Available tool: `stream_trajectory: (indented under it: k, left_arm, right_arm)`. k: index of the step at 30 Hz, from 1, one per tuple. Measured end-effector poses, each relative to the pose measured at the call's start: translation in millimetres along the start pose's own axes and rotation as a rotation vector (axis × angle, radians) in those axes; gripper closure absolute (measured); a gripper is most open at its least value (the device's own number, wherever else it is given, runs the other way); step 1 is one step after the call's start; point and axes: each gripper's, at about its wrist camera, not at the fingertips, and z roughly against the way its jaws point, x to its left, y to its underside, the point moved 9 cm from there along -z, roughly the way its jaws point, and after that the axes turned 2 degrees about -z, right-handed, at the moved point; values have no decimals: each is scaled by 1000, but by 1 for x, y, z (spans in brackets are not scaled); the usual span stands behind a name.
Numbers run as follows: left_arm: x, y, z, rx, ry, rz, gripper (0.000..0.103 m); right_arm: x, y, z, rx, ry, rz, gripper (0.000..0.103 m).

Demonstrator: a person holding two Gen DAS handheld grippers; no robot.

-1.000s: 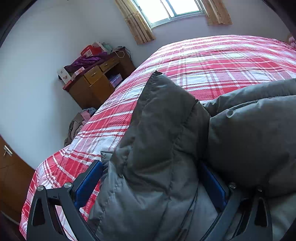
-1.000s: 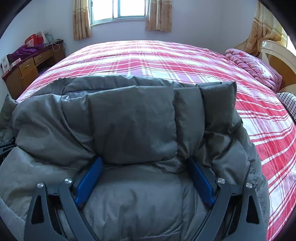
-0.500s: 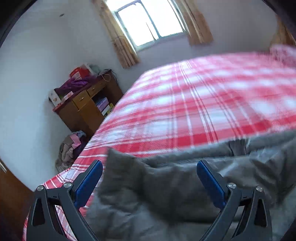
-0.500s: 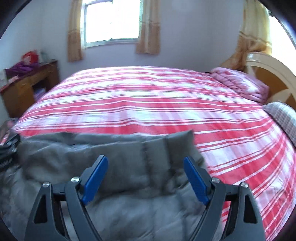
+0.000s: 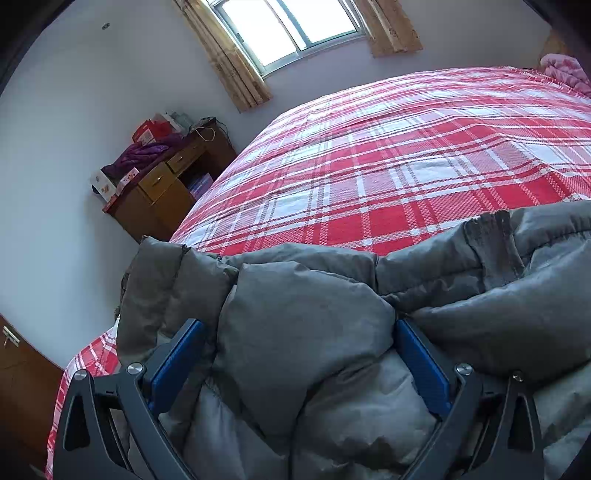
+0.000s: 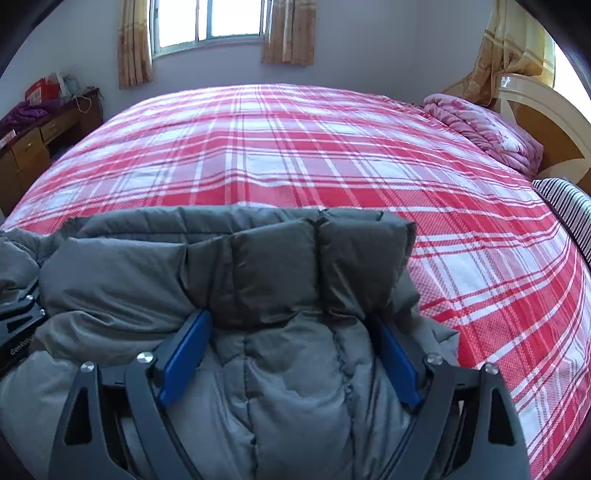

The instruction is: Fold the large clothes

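A grey padded jacket point(image 5: 306, 317) lies bunched at the near edge of the red plaid bed point(image 5: 406, 147). It also shows in the right wrist view point(image 6: 280, 266). My left gripper point(image 5: 299, 350) has its jaws wide apart, with a fold of the jacket bulging between the blue pads point(image 5: 177, 365). My right gripper point(image 6: 291, 347) is also wide apart, with the jacket's folded edge lying between its blue pads point(image 6: 184, 358). Neither clamps the cloth. The left gripper's body shows at the left edge of the right wrist view point(image 6: 18, 332).
A wooden desk point(image 5: 166, 192) piled with clothes and boxes stands by the wall left of the bed. A pink quilt point(image 6: 484, 129) and a striped pillow point(image 6: 565, 206) lie by the headboard at the right. A curtained window point(image 6: 210, 22) is behind the bed.
Both grippers lifted away from the jacket half a second ago and have come back down onto it. The jacket now lies lower and flatter than a second ago.
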Motion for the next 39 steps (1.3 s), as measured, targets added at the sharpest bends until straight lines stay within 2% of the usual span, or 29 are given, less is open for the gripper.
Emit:
stream_trajectory:
  k: [17,25,27,29,31,33,36,39]
  left_arm:
    - [-5,-1,-2,12,-14,-29,1]
    - [-4,-1,-4,24,8,-26,1]
    - [-1,-4,-1,31,45,-38,1]
    - [18,-10,13,32,88,-9,1]
    - [44,-19,37,-18,132,38,1]
    - [76,-19,63,-75,147,48,1]
    - [128,7,80,-90,116,73,1]
    - [172,54,72,-28,59,108,1]
  right_arm:
    - [1,3,-9,38,45,21,11]
    - [3,3,-8,35,68,39,11]
    - [3,3,-8,38,66,38,10]
    - [4,2,-7,53,52,45,10]
    - [3,-1,2,63,34,54,10]
    - [1,-10,30,-4,47,45,10]
    - [16,-23,75,-98,-10,13,9]
    - [54,-23,101,-120,-94,35,9]
